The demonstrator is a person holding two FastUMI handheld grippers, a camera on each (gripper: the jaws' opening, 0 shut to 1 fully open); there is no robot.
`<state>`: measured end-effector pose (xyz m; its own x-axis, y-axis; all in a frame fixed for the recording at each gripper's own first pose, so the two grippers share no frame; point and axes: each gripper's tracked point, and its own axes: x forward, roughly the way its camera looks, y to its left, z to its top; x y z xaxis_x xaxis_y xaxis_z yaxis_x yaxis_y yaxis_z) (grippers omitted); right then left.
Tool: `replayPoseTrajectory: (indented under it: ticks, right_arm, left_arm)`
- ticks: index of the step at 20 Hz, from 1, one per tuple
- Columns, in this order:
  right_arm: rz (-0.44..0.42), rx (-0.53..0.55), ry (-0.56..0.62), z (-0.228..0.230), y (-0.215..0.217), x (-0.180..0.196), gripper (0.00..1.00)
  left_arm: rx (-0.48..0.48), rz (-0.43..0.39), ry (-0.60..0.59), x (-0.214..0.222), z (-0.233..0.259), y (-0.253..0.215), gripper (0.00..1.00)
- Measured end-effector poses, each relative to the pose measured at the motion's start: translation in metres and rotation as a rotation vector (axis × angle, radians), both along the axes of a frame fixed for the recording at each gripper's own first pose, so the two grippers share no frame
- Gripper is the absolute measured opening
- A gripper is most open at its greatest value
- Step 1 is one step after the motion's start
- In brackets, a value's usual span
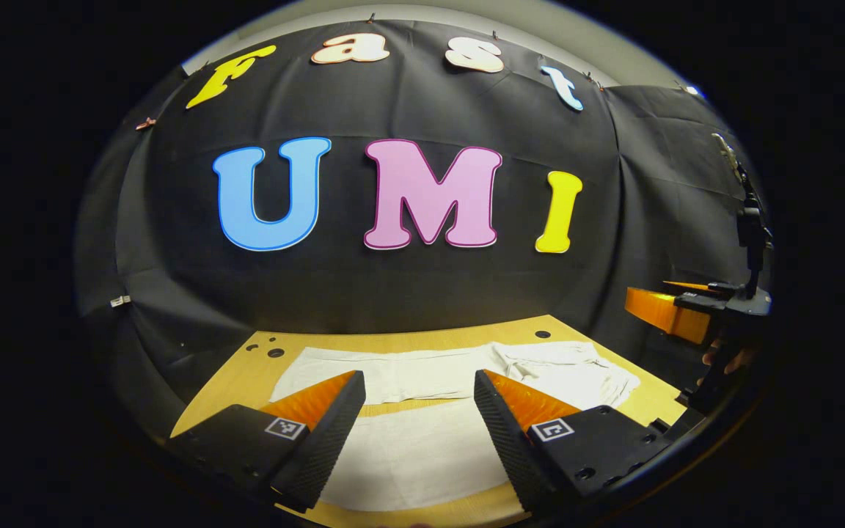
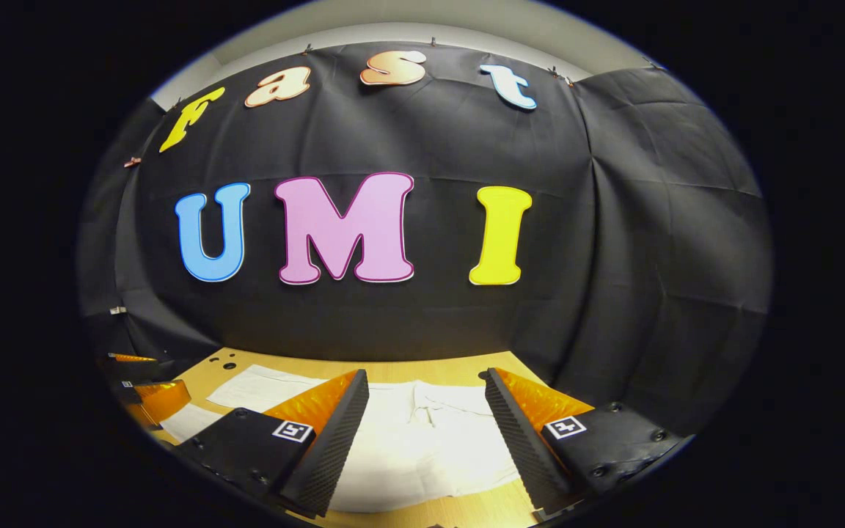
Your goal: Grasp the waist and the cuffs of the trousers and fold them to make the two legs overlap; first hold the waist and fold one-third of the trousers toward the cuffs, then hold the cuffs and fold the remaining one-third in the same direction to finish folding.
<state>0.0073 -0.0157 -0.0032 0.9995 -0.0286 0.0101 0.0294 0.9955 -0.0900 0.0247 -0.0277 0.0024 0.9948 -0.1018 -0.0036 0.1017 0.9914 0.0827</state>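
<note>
Wooden tabletop carries the white trousers, spread flat with both legs side by side and the waist toward the right in the left gripper view. Above them hover the left tongs and the right tongs, each spread wide with nothing between the fingers. A hand holds the right tongs.

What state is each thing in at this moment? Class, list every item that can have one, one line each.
trousers: spread flat on the table, legs side by side, not yet folded
left gripper: open, above the trousers, holding nothing
right gripper: open, above the trousers, holding nothing
table: bears the trousers
</note>
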Motion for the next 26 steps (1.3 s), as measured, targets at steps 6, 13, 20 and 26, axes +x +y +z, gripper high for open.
replayPoseTrajectory:
  ticks: [6, 13, 20, 26]
  right_arm:
    - [0.017, -0.021, 0.008, -0.002, 0.002, 0.002, 0.98]
    - [0.058, -0.032, 0.0, 0.0, -0.002, 0.016, 0.97]
    - [0.115, -0.332, 0.022, -0.019, -0.035, 0.034, 0.97]
    - [0.316, -0.79, 0.078, -0.066, -0.072, 0.044, 0.97]
  left_arm:
    - [0.028, 0.059, -0.032, 0.003, 0.001, 0.025, 0.96]
    - [0.033, 0.123, -0.02, 0.006, -0.006, 0.046, 0.95]
    - [0.015, 0.188, 0.045, 0.005, -0.026, 0.074, 0.96]
    - [0.018, 0.253, 0.09, 0.005, -0.044, 0.096, 0.96]
